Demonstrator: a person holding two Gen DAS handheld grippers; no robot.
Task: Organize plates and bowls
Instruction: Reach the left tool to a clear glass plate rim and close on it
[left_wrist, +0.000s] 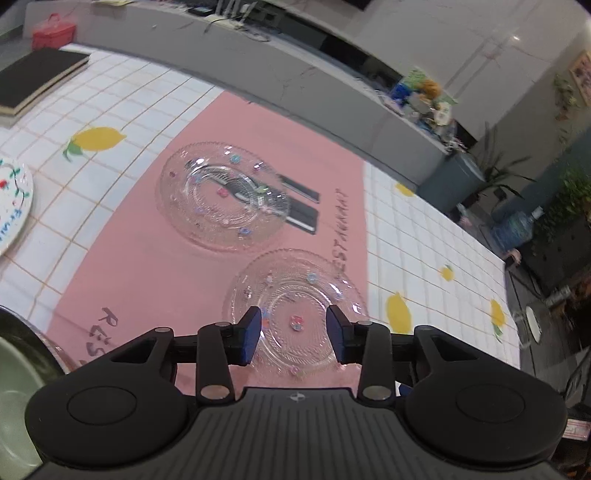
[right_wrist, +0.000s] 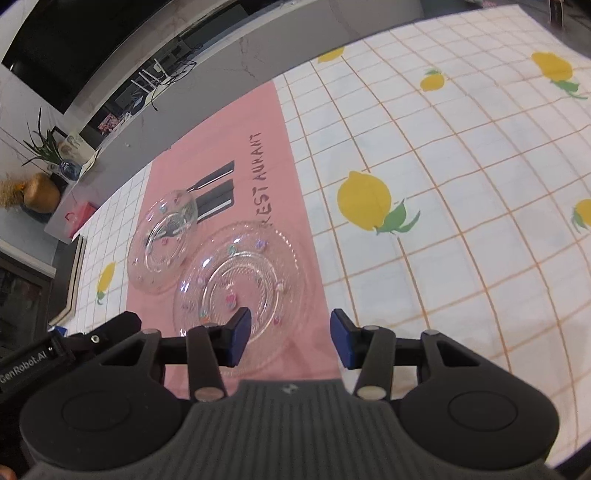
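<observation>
Two clear glass plates with small coloured flower dots lie flat on a pink placemat (left_wrist: 147, 266). The near plate (left_wrist: 295, 306) sits right under my left gripper (left_wrist: 294, 334), whose jaws are open and empty above its near half. The far plate (left_wrist: 221, 195) lies beyond it to the left. In the right wrist view the near plate (right_wrist: 243, 288) lies ahead and left of my right gripper (right_wrist: 290, 339), which is open and empty over the plate's right rim and the placemat's (right_wrist: 221, 155) edge. The far plate (right_wrist: 162, 243) lies further left.
A white painted plate (left_wrist: 11, 199) lies at the left edge, and a green bowl (left_wrist: 18, 398) at the bottom left. A black book (left_wrist: 37, 79) and a red box (left_wrist: 53, 31) are at the far left. The lemon-print tablecloth (right_wrist: 461, 184) stretches to the right.
</observation>
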